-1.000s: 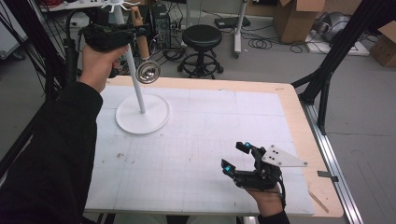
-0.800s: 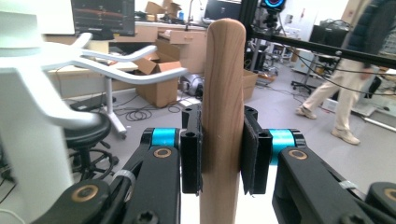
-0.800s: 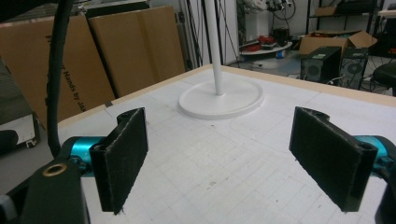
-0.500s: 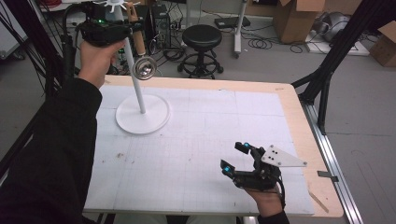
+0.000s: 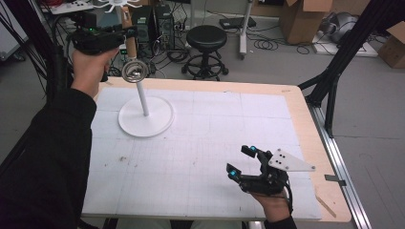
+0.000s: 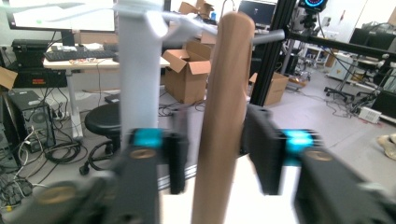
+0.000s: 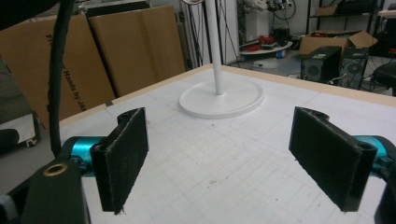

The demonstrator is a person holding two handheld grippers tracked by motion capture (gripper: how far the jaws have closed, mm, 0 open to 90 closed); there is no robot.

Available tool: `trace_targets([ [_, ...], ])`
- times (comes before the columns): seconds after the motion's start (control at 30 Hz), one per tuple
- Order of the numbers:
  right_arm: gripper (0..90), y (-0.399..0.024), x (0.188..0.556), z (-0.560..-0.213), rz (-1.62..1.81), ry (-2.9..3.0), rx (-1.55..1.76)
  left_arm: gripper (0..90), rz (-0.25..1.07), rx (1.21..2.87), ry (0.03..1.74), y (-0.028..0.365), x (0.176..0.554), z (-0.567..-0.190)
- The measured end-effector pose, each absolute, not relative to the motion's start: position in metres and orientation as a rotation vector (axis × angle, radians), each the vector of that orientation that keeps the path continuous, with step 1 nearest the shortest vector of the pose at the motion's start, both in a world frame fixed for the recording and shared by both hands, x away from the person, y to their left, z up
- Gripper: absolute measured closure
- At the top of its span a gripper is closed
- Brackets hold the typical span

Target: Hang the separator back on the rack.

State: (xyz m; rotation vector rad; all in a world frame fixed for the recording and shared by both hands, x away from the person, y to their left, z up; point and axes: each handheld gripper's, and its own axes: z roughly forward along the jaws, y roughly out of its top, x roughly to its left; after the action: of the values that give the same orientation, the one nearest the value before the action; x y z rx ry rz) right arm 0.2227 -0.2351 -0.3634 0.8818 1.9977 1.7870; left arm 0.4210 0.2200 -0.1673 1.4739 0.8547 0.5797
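Wooden handle (image 6: 223, 116) between just-opening left tool (image 6: 217, 154) pads, ungripped; right tool (image 7: 233, 156) spread.

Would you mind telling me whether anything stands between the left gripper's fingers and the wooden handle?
Nothing visible does. The wooden handle stands upright between the left gripper fingers, whose pads have just been opening, with a gap each side. The white stand pole is off to one side.

The stand (image 5: 145, 117) is white, base and pole alike. The ladle (image 5: 133, 71) hanging from it has a shiny silver bowl and a brown wooden handle. The table (image 5: 296, 102) has a pale wooden edge under a white mat ruled with a faint grid. Both grippers are black with turquoise joints; the right gripper (image 5: 245, 161) carries a grey plate.
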Motion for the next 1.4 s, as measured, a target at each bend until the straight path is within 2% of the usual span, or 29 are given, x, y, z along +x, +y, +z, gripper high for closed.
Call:
trace_targets([
  [0.2, 18.5, -0.24, 0.223, -0.364, 1.766, 1.987, 0.892, 37.0, 0.611, 1.414, 0.81, 0.239, 0.392, -0.177],
  [0.23, 18.4, -0.24, 0.223, -0.364, 1.763, 1.981, 0.903, 36.5, 0.606, 1.414, 0.804, 0.241, 0.388, -0.179],
  [0.4, 17.8, -0.245, 0.224, -0.366, 1.739, 1.966, 0.924, 26.6, 0.5, 1.404, 0.758, 0.246, 0.362, -0.198],
  [0.47, 17.8, -0.248, 0.223, -0.366, 1.724, 1.956, 0.934, 19.8, 0.496, 1.421, 0.723, 0.246, 0.351, -0.208],
  [0.57, 17.2, -0.254, 0.223, -0.367, 1.701, 1.937, 0.952, 15.0, 0.474, 1.432, 0.703, 0.246, 0.336, -0.227],
  [1.13, 16.5, -0.278, 0.206, -0.375, 1.594, 1.883, 0.995, 15.3, 0.421, 1.476, 0.611, 0.241, 0.258, -0.33],
  [1.4, 16.4, -0.281, 0.2, -0.379, 1.572, 1.873, 1.002, 15.5, 0.397, 1.467, 0.658, 0.249, 0.25, -0.366],
])
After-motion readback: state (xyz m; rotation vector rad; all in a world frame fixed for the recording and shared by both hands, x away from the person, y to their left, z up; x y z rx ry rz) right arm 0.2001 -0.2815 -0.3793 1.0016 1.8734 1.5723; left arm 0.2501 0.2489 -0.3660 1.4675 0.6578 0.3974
